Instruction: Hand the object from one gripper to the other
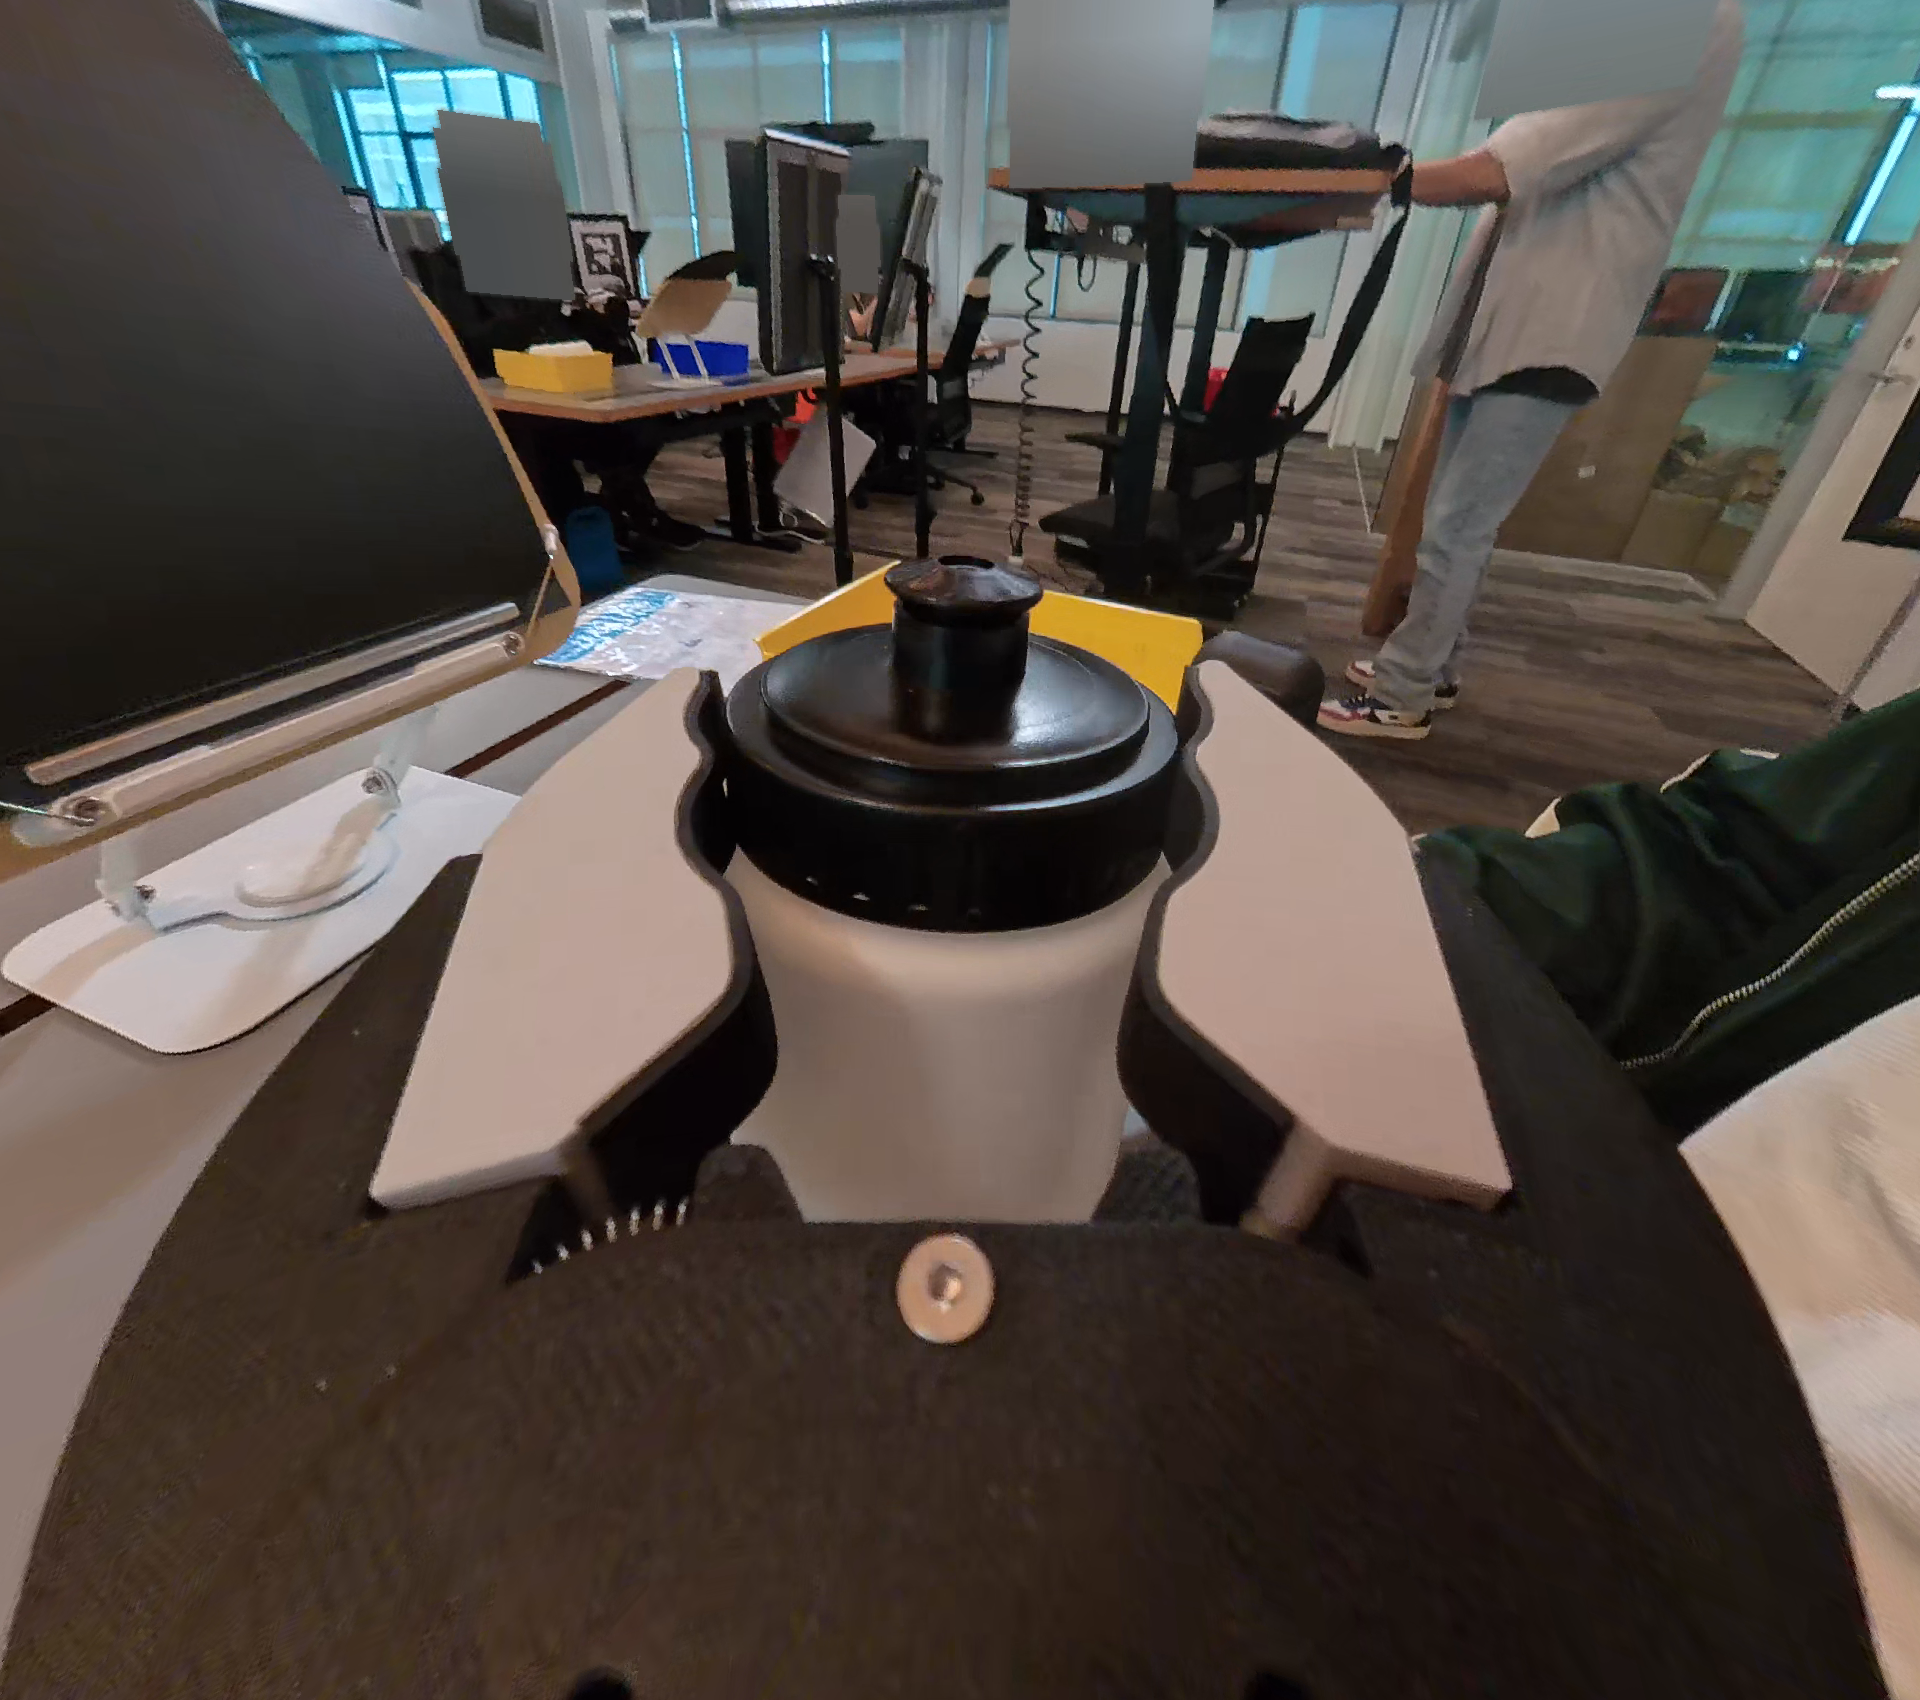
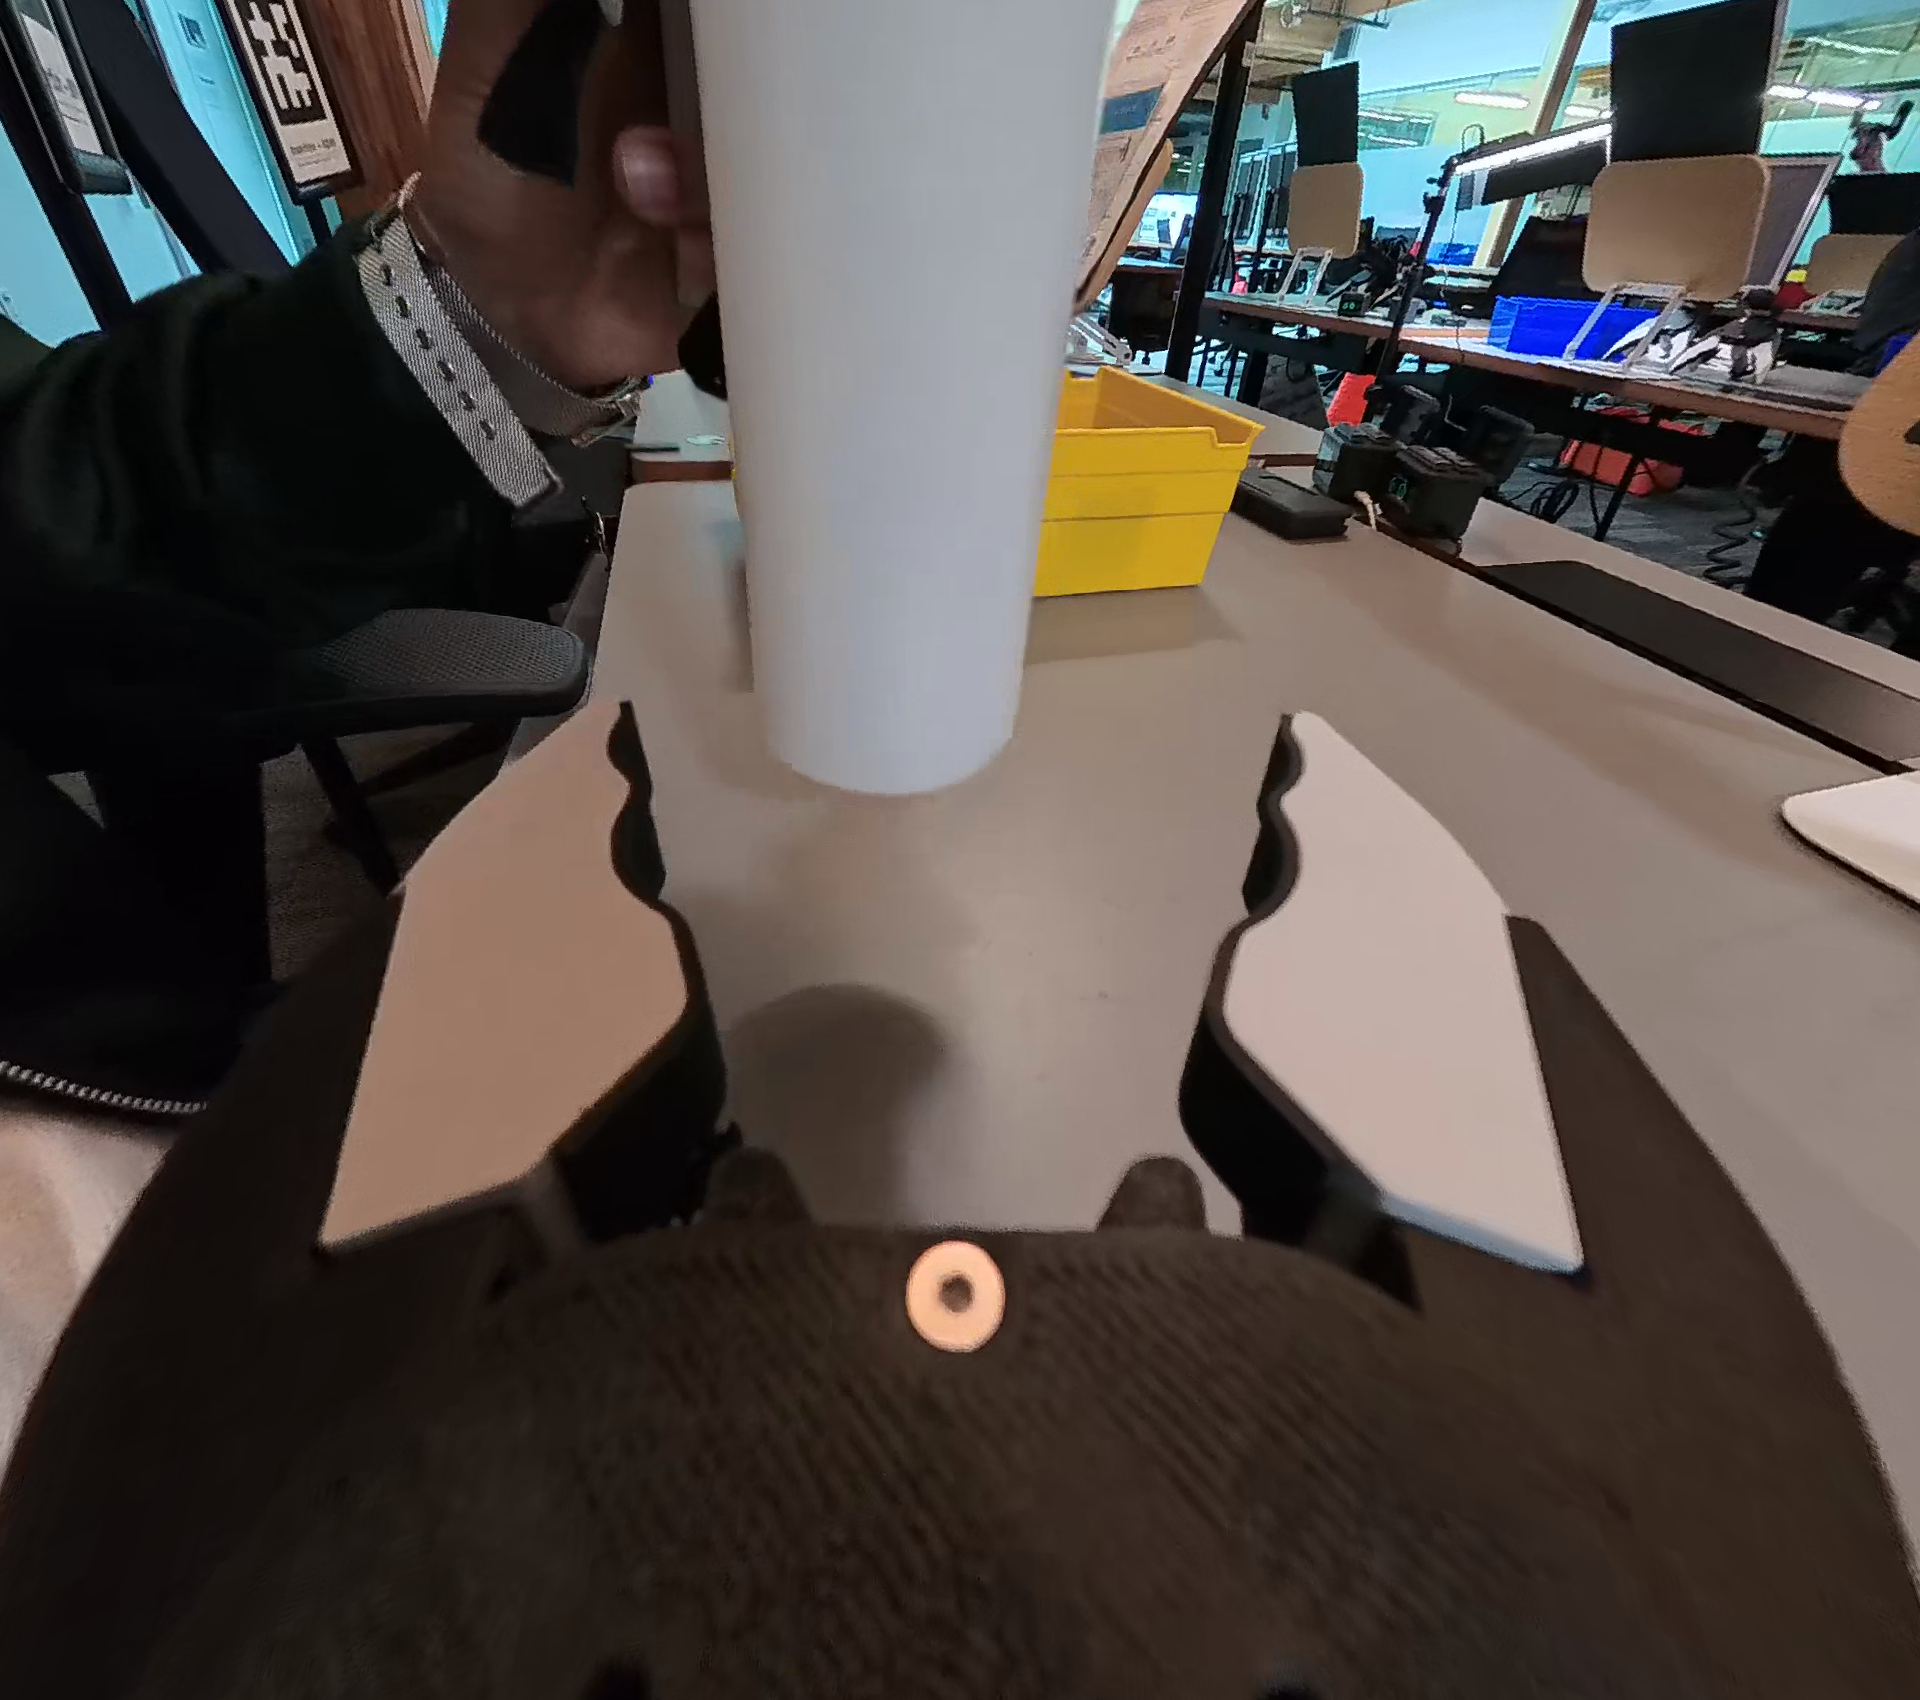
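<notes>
A white squeeze bottle with a black screw cap and pull spout sits between the fingers of my left gripper, which is shut on its neck just under the cap. In the right wrist view the bottle's white body hangs upright above the grey table, its bottom end clear of the surface. My right gripper is open and empty, just short of the bottle's bottom end and slightly below it. A hand with a wristwatch holds the left gripper at the top left.
A yellow bin stands on the table behind the bottle. Black battery chargers sit to its right. A black panel on a white stand is at the left. A chair armrest is left of the table. A person stands far back. One gripper's finger ends stand about 15 cm off the other's.
</notes>
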Available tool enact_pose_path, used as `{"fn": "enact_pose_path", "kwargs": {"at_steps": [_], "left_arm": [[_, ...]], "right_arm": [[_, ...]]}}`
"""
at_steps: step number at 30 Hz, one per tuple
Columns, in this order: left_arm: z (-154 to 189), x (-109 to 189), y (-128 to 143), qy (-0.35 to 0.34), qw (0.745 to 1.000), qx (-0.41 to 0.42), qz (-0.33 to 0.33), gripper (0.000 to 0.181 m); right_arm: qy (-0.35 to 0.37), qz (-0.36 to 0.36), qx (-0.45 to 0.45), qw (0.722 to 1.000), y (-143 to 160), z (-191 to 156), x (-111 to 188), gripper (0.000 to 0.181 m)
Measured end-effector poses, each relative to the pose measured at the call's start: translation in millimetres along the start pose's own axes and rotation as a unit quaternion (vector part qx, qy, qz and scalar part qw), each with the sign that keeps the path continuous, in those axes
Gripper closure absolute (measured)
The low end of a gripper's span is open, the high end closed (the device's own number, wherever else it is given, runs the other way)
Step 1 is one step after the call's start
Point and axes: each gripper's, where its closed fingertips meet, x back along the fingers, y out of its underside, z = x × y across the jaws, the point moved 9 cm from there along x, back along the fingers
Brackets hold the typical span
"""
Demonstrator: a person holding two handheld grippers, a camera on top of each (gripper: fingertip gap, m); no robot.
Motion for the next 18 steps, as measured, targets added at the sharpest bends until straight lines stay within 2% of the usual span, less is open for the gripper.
{"fn": "enact_pose_path", "kwargs": {"at_steps": [5,8,11,13,15,18], "left_arm": [[-4.1,6.8,-3.9,-0.004,1.000,0.011,0.016,0.096],[-2.7,1.8,1.3,0.000,1.000,0.012,0.010,0.096],[1.7,-8.5,10.0,0.014,1.000,0.019,0.003,0.096],[6.7,-16.9,16.9,0.028,0.999,0.025,0.000,0.096],[13.5,-26.1,24.1,0.045,0.999,0.030,-0.003,0.096],[25.6,-38.6,33.8,0.072,0.997,0.036,-0.008,0.096]], "right_arm": [[0.009,0.007,0.000,1.000,-2.2,2.7,2.8,0.071],[0.029,0.027,0.009,0.999,-14.4,8.2,11.7,0.083],[0.060,0.070,-0.005,0.996,-51.9,17.3,25.8,0.105],[0.042,0.092,-0.037,0.994,-84.1,18.9,32.9,0.119],[0.013,0.085,-0.056,0.995,-111.6,16.0,36.5,0.134],[-0.010,0.091,-0.042,0.995,-137.7,4.0,41.4,0.151]]}}
